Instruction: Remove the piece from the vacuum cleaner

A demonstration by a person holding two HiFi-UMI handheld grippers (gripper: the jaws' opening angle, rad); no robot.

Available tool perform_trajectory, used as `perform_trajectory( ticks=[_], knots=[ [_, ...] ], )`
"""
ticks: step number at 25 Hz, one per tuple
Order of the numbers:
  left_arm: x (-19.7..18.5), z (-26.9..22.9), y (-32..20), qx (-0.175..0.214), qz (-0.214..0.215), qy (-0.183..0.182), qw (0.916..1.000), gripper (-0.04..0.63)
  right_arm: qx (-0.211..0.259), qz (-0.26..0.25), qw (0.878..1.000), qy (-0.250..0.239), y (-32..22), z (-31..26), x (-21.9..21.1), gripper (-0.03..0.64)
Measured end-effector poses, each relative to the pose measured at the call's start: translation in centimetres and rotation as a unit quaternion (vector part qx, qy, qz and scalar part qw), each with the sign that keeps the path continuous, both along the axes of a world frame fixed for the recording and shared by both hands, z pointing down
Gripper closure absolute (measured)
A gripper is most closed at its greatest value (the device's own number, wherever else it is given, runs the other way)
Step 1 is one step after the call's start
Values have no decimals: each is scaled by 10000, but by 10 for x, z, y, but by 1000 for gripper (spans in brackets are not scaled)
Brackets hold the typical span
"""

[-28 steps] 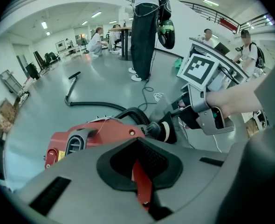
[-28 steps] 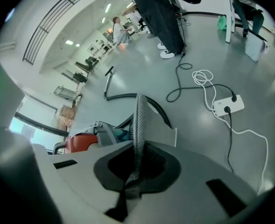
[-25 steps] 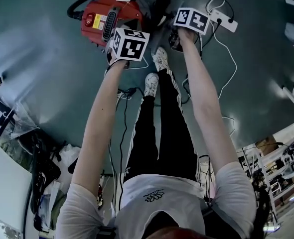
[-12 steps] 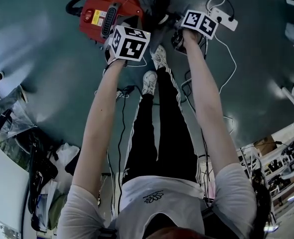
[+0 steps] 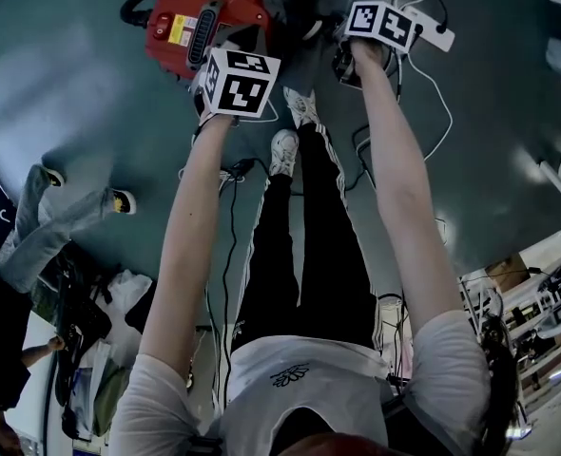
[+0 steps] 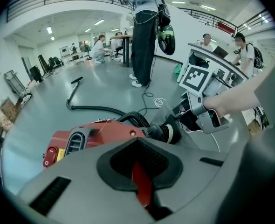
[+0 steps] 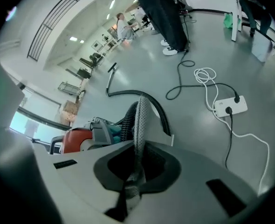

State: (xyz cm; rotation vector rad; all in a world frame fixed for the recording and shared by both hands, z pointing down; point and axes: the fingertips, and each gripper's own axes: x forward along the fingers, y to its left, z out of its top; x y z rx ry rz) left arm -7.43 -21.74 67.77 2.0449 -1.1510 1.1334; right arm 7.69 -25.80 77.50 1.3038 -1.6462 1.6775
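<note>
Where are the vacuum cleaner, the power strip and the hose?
vacuum cleaner [image 5: 164, 47]: head view, on its red housing.
power strip [image 7: 230, 106]: right gripper view, on its white body.
hose [image 6: 134, 117]: left gripper view, on the black ribbed loop beside the cleaner.

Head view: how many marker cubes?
2. One cube sits at the left, by the red vacuum. The other is at the right, next to the power strip. None looks hidden.

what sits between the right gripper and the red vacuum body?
Black hose cuff, joined to the vacuum cleaner, right gripper just beyond. Seen in left gripper view.
</note>
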Motion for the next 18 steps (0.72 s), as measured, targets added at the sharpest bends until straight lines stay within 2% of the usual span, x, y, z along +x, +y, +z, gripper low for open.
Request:
perform_trajectory(
  ticks=[5, 14, 18],
  knots=[
    [-1, 0, 0, -17, -5, 45, 10000, 594, -132, 151, 9998, 41, 3, 8, 3, 595],
    [-1, 0, 0, 21, -9, 124, 9999, 594, -46, -133, 9986, 508, -7, 18, 3, 594],
    [-1, 0, 0, 80, -37, 141, 9999, 594, 214, -376, 9970, 639, -5, 12, 4, 595]
  ],
)
